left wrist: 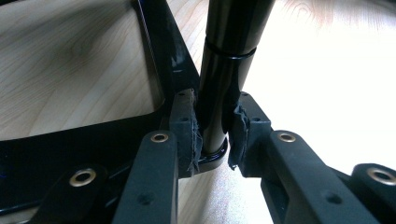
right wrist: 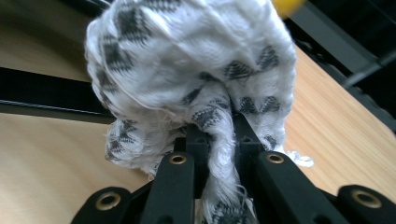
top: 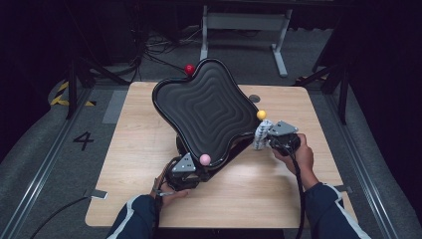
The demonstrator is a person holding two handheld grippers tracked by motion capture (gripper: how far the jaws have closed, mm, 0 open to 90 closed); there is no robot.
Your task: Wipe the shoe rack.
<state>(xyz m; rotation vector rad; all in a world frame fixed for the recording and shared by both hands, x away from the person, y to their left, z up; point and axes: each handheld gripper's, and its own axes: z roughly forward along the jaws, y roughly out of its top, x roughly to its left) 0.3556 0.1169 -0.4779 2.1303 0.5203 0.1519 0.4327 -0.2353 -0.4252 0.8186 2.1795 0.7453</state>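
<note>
A black wavy-edged tray (top: 209,107) with ribbed rings is tipped up on its stand over the wooden table (top: 139,144). Coloured balls cap its corners: red (top: 189,69), yellow (top: 261,114), pink (top: 205,159). My left gripper (top: 185,172) sits under the tray's near corner, shut on the black stand pole (left wrist: 223,79); its pads (left wrist: 190,123) press both sides of the pole. My right gripper (top: 271,135) is at the tray's right edge below the yellow ball, shut on a bunched white cloth (right wrist: 196,70) with grey patterns, also visible as the cloth (top: 261,133) in the high view.
The black tray frame (left wrist: 159,60) runs beside the pole. A white metal stand (top: 244,22) and cables lie on the floor beyond the table. Bare wood lies at the table's left and along its near edge.
</note>
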